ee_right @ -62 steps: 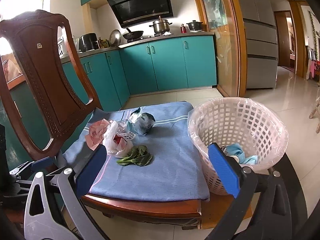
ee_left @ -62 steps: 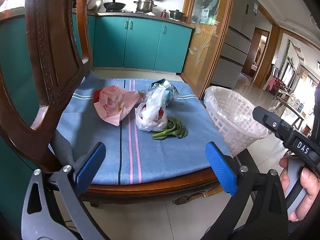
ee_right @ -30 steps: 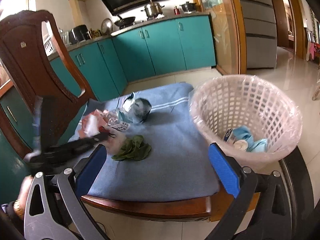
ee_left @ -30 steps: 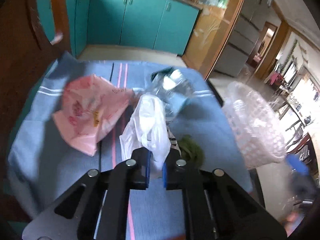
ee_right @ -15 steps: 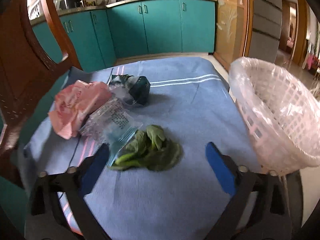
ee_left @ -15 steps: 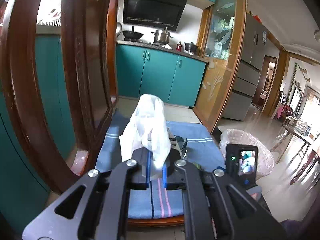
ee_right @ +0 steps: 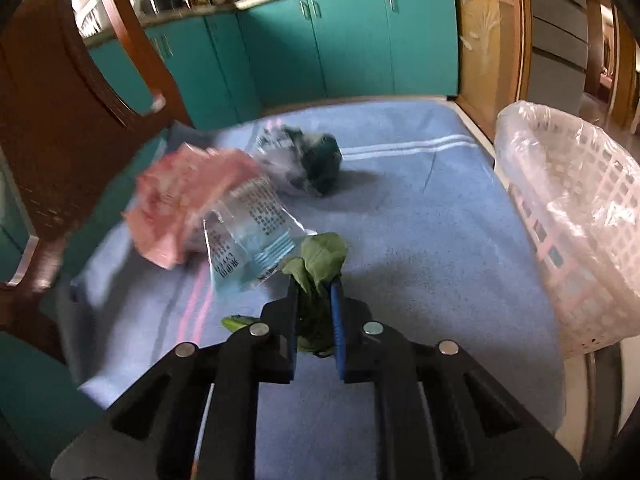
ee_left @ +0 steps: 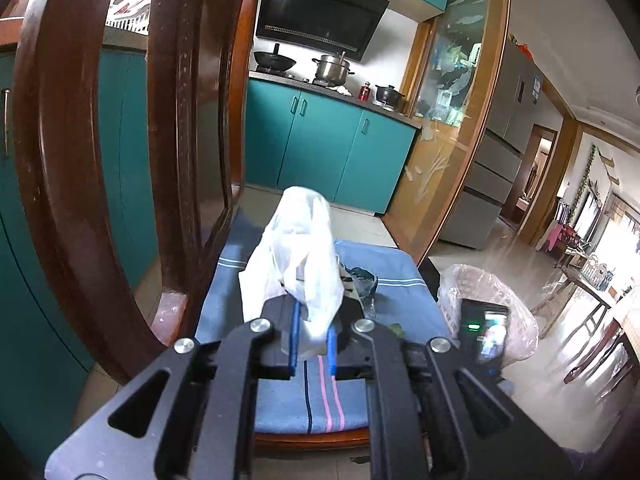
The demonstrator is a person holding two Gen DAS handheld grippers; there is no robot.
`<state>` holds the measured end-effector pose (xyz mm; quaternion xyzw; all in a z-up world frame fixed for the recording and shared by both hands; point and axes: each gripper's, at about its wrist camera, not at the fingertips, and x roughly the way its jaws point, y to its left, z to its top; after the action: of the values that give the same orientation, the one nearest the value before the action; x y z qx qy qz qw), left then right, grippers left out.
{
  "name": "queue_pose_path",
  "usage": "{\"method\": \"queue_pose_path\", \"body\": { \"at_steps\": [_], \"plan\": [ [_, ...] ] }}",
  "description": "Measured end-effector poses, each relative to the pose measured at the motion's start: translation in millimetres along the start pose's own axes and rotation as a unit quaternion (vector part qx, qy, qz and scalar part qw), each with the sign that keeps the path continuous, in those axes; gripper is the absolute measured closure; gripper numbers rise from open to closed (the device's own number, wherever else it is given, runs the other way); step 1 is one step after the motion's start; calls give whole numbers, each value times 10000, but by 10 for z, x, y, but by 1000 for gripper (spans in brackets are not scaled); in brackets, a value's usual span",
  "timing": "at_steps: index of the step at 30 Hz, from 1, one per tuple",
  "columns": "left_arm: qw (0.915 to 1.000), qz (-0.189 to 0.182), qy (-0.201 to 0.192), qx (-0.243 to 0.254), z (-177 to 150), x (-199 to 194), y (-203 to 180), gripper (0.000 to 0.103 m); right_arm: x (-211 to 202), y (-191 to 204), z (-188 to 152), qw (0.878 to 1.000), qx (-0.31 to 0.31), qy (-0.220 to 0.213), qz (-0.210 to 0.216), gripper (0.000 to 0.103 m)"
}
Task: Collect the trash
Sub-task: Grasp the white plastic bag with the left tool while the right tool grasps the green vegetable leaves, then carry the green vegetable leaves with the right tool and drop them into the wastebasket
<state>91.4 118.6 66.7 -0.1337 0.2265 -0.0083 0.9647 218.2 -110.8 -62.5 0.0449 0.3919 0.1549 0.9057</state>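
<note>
In the left wrist view my left gripper (ee_left: 313, 332) is shut on a white plastic bag (ee_left: 296, 248) and holds it up above the chair seat. In the right wrist view my right gripper (ee_right: 316, 308) is down on the blue cloth (ee_right: 420, 240). Its jaws are closing, with a bunch of green leaves (ee_right: 322, 254) pinched between the blue pads. A pink bag (ee_right: 188, 196), a clear printed wrapper (ee_right: 248, 236) and a crumpled dark teal bag (ee_right: 312, 160) lie on the cloth beyond. The lined white basket (ee_right: 572, 208) stands at the right.
The carved wooden chair back (ee_left: 80, 160) rises close on the left. The basket (ee_left: 488, 292) sits at the seat's right edge, with the back of the other gripper and its lit screen (ee_left: 484, 332) in front of it. Teal cabinets (ee_right: 352, 48) stand behind.
My left gripper lifted the white bag off the seat and drew back. My right gripper came down over the green leaves and its wide jaws closed around them.
</note>
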Motion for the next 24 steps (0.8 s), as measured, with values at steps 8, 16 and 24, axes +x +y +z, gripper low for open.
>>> {"method": "queue_pose_path", "body": {
  "at_steps": [8, 16, 24],
  "plan": [
    [9995, -207, 206, 150, -51, 72, -107, 91, -1024, -66, 80, 9948, -394, -785, 518, 88],
    [9972, -353, 522, 400, -174, 249, -355, 90, -1446, -216, 108, 9909, -535, -1194, 325, 88],
    [9954, -313, 718, 550, -256, 402, -473, 90, -1420, -318, 61, 9923, -521, -1065, 367, 88]
  ]
}}
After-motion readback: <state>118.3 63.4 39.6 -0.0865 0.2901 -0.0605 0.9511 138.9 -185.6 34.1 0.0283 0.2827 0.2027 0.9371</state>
